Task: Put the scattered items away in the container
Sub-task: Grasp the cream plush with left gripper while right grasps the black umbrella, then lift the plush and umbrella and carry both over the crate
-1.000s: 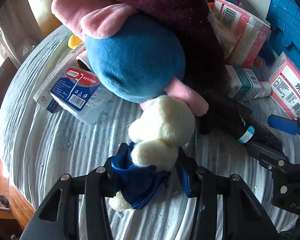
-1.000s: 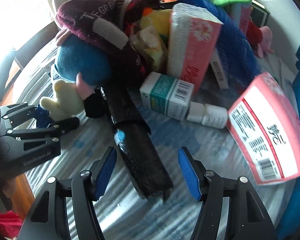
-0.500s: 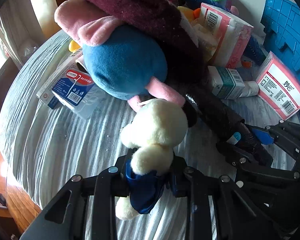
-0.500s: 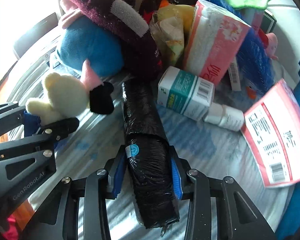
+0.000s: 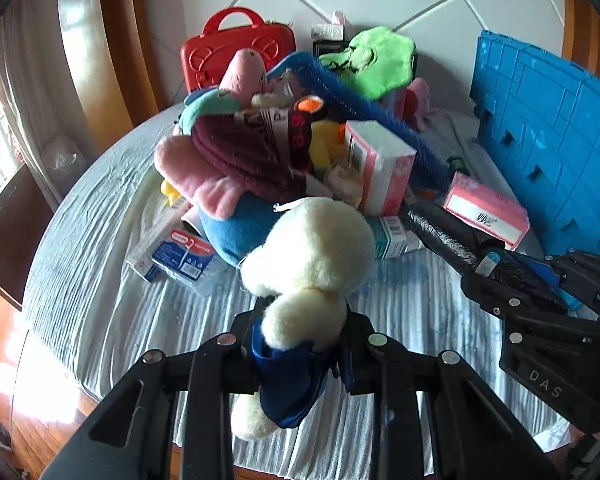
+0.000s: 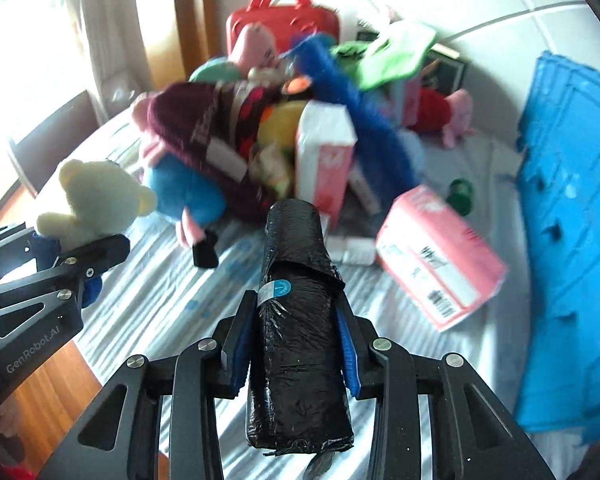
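1. Holding stuff in both: left gripper (image 5: 300, 354) is clamped on the cream teddy (image 5: 312, 264), right gripper (image 6: 292, 344) on the black bag roll (image 6: 296, 320).
2. Blue crate (image 6: 572, 216) sits at frame right; can't see inside.
3. Big pile (image 5: 300, 148) mid-frame is left on the tabletop (image 5: 100, 280), so early days.

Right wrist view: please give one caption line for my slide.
Right tool shut on a black bag roll, with the blue crate to its right; left tool holds a cream teddy bear.
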A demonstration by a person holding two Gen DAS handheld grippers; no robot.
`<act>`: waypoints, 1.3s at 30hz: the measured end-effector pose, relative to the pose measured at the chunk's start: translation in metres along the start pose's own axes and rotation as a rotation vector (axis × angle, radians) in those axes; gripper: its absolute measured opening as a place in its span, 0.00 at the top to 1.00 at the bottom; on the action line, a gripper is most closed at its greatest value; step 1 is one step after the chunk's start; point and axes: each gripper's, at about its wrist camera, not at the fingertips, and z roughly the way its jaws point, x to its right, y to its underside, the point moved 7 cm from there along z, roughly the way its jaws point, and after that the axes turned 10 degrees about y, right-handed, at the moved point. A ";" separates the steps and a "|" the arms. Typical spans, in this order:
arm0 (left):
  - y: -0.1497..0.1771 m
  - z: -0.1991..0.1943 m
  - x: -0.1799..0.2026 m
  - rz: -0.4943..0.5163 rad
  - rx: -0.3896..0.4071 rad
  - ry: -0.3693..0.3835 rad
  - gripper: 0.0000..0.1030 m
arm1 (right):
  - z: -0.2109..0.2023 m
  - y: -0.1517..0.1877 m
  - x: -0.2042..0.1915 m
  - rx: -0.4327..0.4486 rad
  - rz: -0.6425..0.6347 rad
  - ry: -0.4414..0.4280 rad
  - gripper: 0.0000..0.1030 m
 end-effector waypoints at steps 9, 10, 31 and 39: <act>-0.032 -0.070 0.034 0.112 0.143 0.086 0.73 | -0.115 -0.026 0.025 0.173 0.074 0.142 0.65; -0.038 -0.077 0.041 0.120 0.158 0.099 0.73 | -0.125 -0.030 0.030 0.190 0.084 0.158 0.65; -0.222 -0.122 0.362 0.346 0.348 0.334 0.73 | -0.274 -0.070 0.361 0.414 0.219 0.533 0.65; -0.283 -0.005 0.499 0.325 0.039 0.321 0.73 | -0.184 -0.072 0.509 0.174 0.240 0.512 0.65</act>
